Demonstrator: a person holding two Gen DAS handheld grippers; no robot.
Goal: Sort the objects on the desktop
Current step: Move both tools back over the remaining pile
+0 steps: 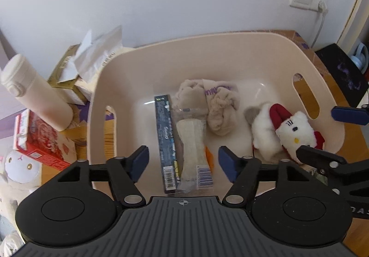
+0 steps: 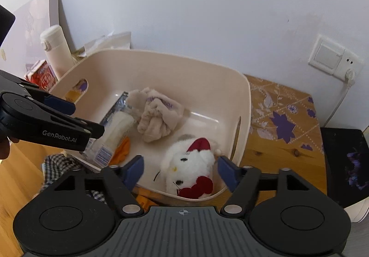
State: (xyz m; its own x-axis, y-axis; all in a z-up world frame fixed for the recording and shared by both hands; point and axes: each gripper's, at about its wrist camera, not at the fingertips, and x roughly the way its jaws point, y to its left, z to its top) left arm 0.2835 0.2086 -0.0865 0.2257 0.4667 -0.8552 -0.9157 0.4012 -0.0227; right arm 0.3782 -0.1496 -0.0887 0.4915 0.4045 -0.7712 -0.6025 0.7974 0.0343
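While both grippers hang over it, the beige basket (image 1: 230,49) sits on a wooden table (image 2: 276,153) against the white wall, holding everything sorted so far. A white cat plush toy (image 2: 189,164) with red bow lies in the basket's right-hand corner, directly below the right gripper (image 2: 180,172); its jaws are spread wide, one blue pad on either side of the toy, neither pressing on it. A crumpled beige cloth (image 1: 219,104) with purple lettering lies mid-basket. Left of it a dark narrow box (image 1: 166,141) lies flat, and touching its right edge is a clear packet (image 1: 193,160) with a white roll inside and a barcode; a small orange thing (image 1: 208,156) shows beside the packet. The left gripper (image 1: 183,164) hovers above box and packet, jaws spread, nothing between the pads. Outside the basket, to its left: a cream bottle (image 1: 34,95) standing tilted in view, a red box (image 1: 39,139), a gold box (image 1: 66,72) with white paper (image 1: 101,49) on top. A checked cloth (image 2: 60,164) lies at the basket's near edge. A wall socket (image 2: 332,58) with a plugged cable is at the right.
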